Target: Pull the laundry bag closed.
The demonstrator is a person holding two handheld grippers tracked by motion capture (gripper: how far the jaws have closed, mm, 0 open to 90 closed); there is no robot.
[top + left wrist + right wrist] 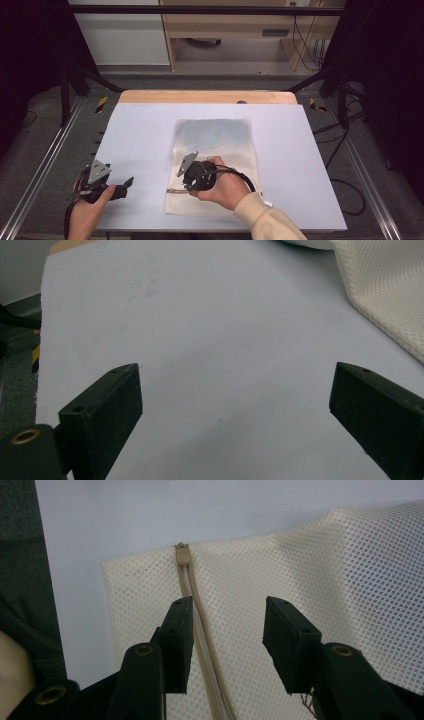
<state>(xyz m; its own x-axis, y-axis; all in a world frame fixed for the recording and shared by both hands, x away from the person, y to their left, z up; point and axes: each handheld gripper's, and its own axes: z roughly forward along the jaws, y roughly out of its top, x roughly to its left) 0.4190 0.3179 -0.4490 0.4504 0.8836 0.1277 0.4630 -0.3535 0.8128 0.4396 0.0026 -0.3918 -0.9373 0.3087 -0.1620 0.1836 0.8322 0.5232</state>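
Between the jaws of the right gripper point(227, 625) lies the zipper point(197, 625) of a cream mesh bag point(320, 570), flat on the surface point(140, 135); jaws apart, not yet pressing, zipper nearer one jaw. Left gripper point(235, 405) jaws wide apart, nothing between them. Risk: off-centre closure may pinch mesh, missing the zipper.

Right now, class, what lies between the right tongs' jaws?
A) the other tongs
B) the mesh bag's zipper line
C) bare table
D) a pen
B: in the right gripper view the right tongs straddle the zipper line of the cream mesh bag.
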